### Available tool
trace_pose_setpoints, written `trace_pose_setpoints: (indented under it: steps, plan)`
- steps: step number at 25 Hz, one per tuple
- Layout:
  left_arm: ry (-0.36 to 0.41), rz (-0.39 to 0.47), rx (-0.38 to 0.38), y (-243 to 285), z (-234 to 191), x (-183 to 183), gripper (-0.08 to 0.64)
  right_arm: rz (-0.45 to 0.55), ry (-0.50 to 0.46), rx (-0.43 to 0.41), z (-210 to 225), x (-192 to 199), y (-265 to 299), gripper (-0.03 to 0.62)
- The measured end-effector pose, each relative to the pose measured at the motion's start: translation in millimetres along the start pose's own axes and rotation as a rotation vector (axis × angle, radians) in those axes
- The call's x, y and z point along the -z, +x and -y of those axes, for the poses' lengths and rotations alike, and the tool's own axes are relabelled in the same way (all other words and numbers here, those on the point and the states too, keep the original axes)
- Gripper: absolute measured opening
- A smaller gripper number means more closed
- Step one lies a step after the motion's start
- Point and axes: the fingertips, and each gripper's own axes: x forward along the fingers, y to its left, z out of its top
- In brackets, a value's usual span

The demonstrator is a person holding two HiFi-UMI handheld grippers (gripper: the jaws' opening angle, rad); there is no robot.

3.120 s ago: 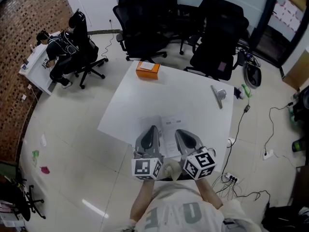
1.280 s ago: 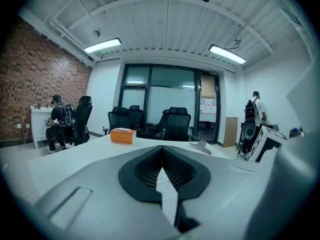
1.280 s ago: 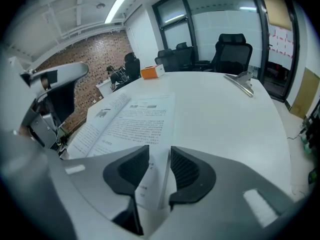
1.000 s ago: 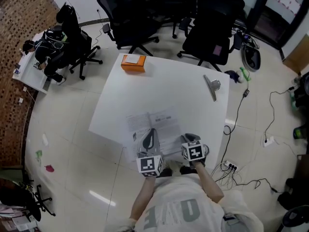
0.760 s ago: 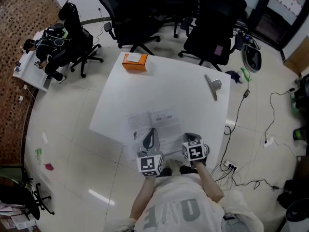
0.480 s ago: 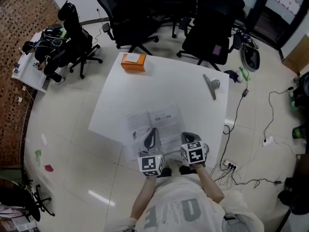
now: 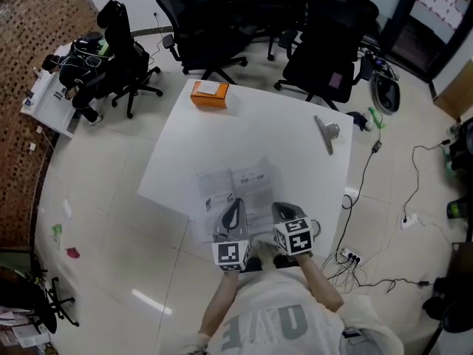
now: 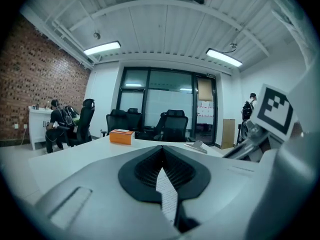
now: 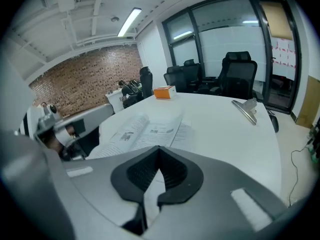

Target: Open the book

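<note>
The book (image 7: 235, 185) lies open on the white table (image 7: 259, 124), near its front edge, with printed pages showing (image 9: 145, 129). My left gripper (image 7: 232, 205) rests at the book's near left part, its jaws shut on a thin printed page (image 8: 166, 196) that stands edge-on between them. My right gripper (image 7: 283, 213) is over the book's near right part, tilted downward and a little above the table. Its jaws are shut with a white page (image 9: 150, 194) pinched between them.
An orange box (image 7: 210, 93) sits at the table's far left corner. A metal clip (image 7: 328, 133) lies at the far right. Black office chairs (image 7: 222, 21) crowd the far side. A person sits at a desk (image 7: 74, 80) to the left. Cables (image 7: 369, 279) lie on the floor at right.
My right gripper has risen a little off the book toward the camera. My left gripper has stayed where it was.
</note>
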Motion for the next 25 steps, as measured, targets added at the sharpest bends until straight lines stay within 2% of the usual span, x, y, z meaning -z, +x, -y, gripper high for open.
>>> trace_pose_setpoints:
  steps: [3, 7, 11, 13, 16, 18, 19, 21, 25]
  plan:
    - [0.074, -0.016, 0.050, -7, 11, 19, 0.012, 0.008, -0.043, -0.043, -18, -7, 1, 0.002]
    - [0.071, -0.049, 0.107, -14, 24, 36, 0.015, 0.012, -0.084, -0.101, -40, -12, 4, 0.002]
    - [0.066, -0.067, 0.077, -18, 17, 41, 0.015, 0.023, -0.097, -0.084, -38, -13, 7, 0.002]
    - [0.058, -0.065, 0.051, -19, 10, 40, 0.015, 0.009, -0.081, -0.036, -22, -8, 9, 0.003]
    - [0.035, -0.071, 0.032, -19, 4, 42, 0.015, -0.096, -0.024, 0.050, 13, 24, 18, 0.021]
    - [0.027, -0.078, 0.036, -19, 7, 44, 0.015, -0.159, 0.027, 0.079, 29, 49, 20, 0.117]
    - [0.028, -0.080, 0.041, -18, 8, 45, 0.015, -0.183, 0.052, 0.084, 34, 58, 21, 0.144]
    - [0.032, -0.079, 0.051, -16, 12, 43, 0.015, -0.208, 0.098, 0.080, 37, 69, 23, 0.144]
    - [0.042, -0.079, 0.066, -14, 19, 43, 0.014, -0.193, 0.141, 0.091, 42, 73, 24, 0.138]
